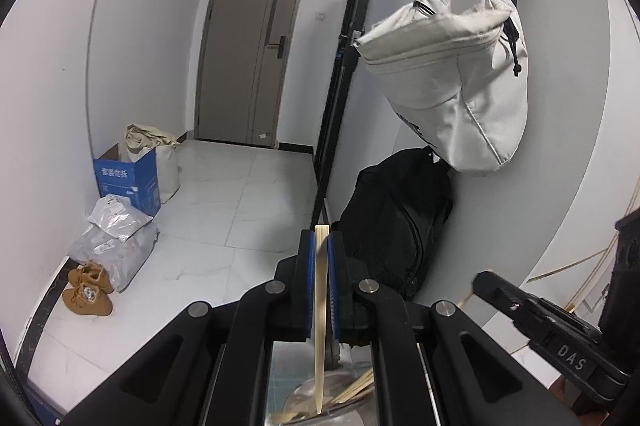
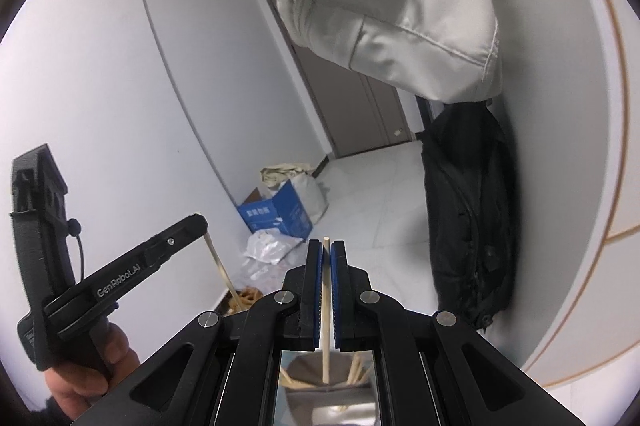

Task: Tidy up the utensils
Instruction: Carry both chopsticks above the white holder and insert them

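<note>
Left gripper pinches one chopstick, right gripper another chopstick — both above a metal bowl (rim partly hidden), open floor ahead.

White walls, pale tiled floor — 1 grey-brown door beyond.

left gripper: closed on a pale chopstick, tip down | metal bowl with more sticks below | right gripper: near right | grey bag: hanging right | door: far
</note>
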Motion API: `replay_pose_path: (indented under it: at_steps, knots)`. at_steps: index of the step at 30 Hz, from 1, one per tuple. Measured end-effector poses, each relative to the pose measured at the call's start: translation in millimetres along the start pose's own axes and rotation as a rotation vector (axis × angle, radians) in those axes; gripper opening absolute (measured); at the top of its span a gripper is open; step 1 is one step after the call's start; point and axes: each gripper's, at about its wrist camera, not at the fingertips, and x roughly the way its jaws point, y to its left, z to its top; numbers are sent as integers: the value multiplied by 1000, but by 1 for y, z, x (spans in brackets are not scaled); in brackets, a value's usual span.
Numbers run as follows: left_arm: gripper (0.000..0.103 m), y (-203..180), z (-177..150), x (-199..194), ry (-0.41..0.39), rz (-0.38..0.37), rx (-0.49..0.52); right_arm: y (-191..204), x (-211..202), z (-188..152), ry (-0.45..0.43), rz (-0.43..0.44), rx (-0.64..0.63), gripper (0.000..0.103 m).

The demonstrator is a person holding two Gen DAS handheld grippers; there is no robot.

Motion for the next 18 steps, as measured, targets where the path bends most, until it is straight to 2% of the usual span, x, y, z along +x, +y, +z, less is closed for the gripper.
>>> replay_pose_path:
  at_steps: [5, 10, 18]
  knots:
    - [2, -3, -10, 19, 15, 9, 30, -6, 21, -5, 28, 2, -5, 3]
    - [2, 2, -27, 39, 66, -15, 43, -13, 40, -14, 65, 5, -8, 3]
    - [2, -2, -38, 42, 82, -38, 109, -15, 54, -33, 118, 19, -19, 3]
